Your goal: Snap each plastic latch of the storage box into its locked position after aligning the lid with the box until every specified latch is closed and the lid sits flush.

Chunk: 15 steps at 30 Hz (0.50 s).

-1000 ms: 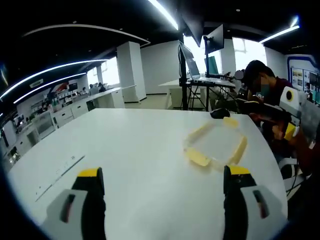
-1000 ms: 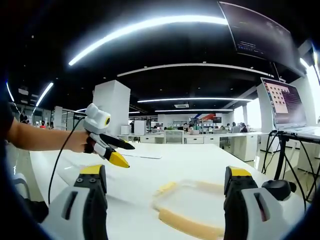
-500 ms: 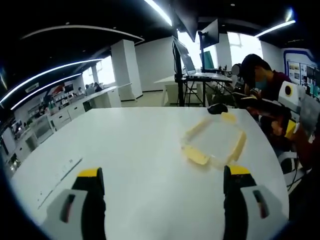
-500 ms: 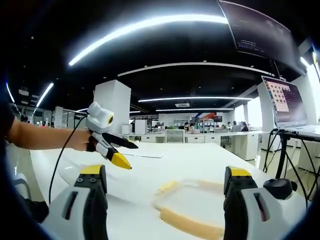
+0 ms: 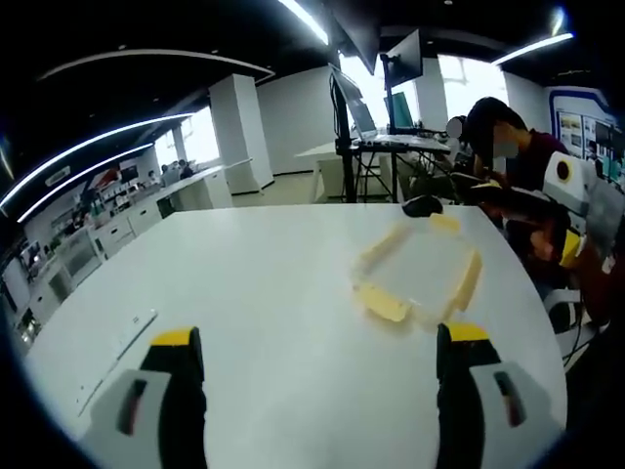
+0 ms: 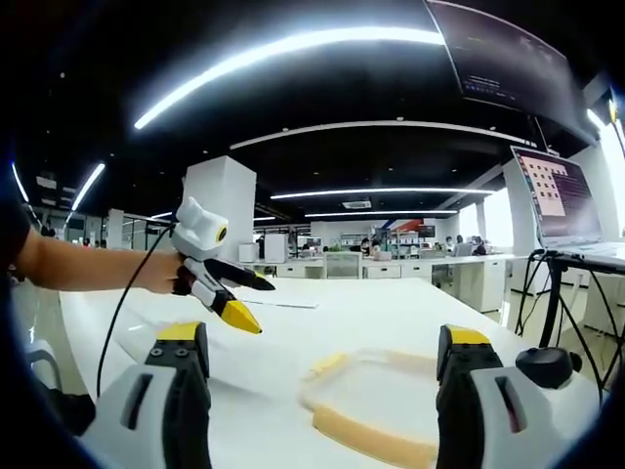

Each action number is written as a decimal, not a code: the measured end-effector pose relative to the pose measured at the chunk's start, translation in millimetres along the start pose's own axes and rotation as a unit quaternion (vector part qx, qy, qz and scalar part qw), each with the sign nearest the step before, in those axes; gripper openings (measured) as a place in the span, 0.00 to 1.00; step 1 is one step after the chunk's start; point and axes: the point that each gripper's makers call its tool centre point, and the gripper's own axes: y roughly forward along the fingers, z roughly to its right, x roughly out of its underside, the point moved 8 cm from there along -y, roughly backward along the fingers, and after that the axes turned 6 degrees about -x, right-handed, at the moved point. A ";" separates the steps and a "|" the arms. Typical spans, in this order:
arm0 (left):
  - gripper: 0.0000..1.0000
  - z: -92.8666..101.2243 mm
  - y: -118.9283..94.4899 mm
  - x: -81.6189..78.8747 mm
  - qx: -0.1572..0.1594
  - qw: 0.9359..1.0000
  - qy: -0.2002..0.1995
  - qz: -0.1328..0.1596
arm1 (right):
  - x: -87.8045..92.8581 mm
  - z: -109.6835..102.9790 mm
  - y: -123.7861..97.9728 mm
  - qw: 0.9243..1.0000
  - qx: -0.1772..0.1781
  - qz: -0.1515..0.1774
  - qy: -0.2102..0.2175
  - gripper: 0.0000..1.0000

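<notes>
The storage box (image 5: 418, 277) lies flat on the white table (image 5: 264, 293), a clear lid with yellow latches (image 5: 383, 304) along its sides. It sits ahead and to the right of my left gripper (image 5: 317, 335), which is open with nothing between its fingers. In the right gripper view the box (image 6: 376, 393) lies just beyond my open right gripper (image 6: 322, 335). There a hand holds my left gripper (image 6: 249, 298) above the table, left of the box, with its jaws apart. My right gripper (image 5: 532, 230) shows at the right edge of the left gripper view.
A black mouse (image 5: 422, 205) lies just behind the box. A thin strip (image 5: 117, 347) lies near the table's left edge. A laptop on a stand (image 5: 366, 117) and a monitor stand past the far edge. A person (image 5: 508, 147) is at the right side.
The left gripper has drifted slightly right and tilted in the right gripper view. The left view has shifted a little with the hand. The box has not moved.
</notes>
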 end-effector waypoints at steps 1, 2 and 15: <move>1.00 0.4 0.7 0.0 0.001 1.000 0.002 -0.002 | 0.1 -0.3 0.2 1.000 0.000 0.000 0.000 0.98; 1.00 0.7 1.3 0.0 0.002 1.000 0.004 -0.003 | 0.1 -0.6 0.5 1.000 -0.001 0.000 0.001 0.98; 1.00 -0.5 11.4 -2.2 0.017 0.999 0.039 -0.025 | 1.6 -2.3 2.1 1.000 -0.006 -0.004 0.002 0.97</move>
